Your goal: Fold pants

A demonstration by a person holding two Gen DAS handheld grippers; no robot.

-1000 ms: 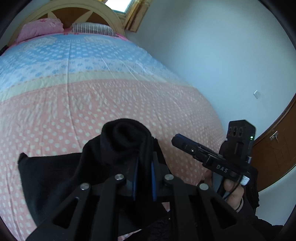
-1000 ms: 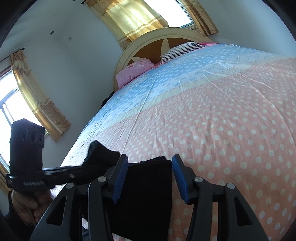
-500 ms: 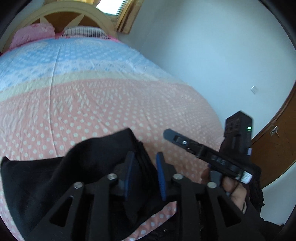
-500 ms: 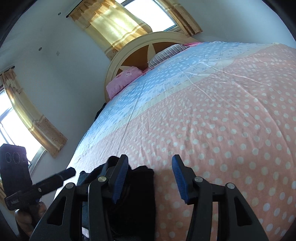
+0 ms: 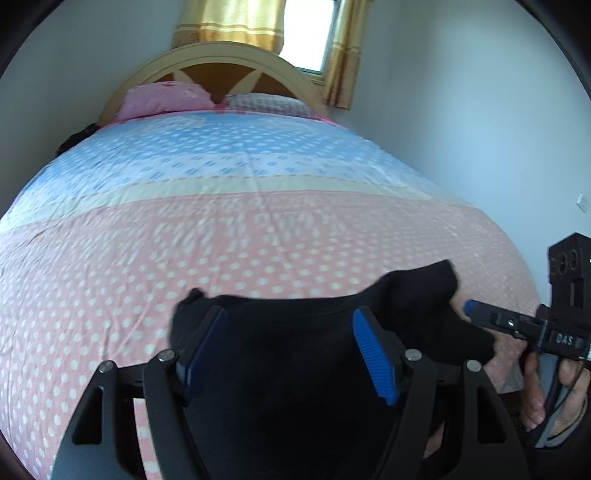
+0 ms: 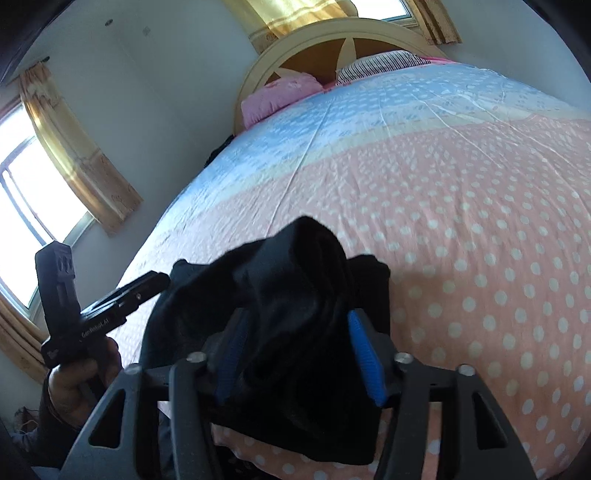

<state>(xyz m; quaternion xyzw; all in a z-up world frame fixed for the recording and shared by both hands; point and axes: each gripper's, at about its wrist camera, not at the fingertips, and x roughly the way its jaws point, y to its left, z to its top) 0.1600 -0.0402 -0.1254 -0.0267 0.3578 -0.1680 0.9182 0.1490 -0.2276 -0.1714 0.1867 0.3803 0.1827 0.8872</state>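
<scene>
Bedroom: pale walls, gold curtains (image 5: 229,22) over the window, arched wooden headboard (image 5: 218,66) at 12 o'clock in the left wrist view.
Bed: big polka-dot bedspread (image 5: 221,236), blue band up by the pillows, pink band nearer the cameras. Pink pillow (image 5: 162,98) and a striped pillow (image 5: 266,101) sit against the headboard.
Pants: black pants (image 5: 314,332) bunched in a heap on the pink part, down at 6 o'clock near the foot edge of the bed. Not flat; a lump of cloth pokes up on the right side of the pile.
Left gripper: left gripper (image 5: 291,350) has its jaws standing wide apart and they've just been opening. Black cloth lies under and between them, but the blue pads (image 5: 373,354) aren't pressing on it, so I'd call that side let go.
Right gripper: right gripper (image 6: 295,354) has been closing, jaws partway in, with a thick fold of the pants (image 6: 295,288) humped up between them. The cloth looks to fill the gap, so I read it as pinched, though blur makes it hard to swear to.
Progress: honestly looks mid-way at best. The pants are gathered up and doubled over, but no tidy flat rectangle is showing.
Left to do: my guess is lay the bundle down, smooth it, square the edges, maybe one more fold.
</scene>
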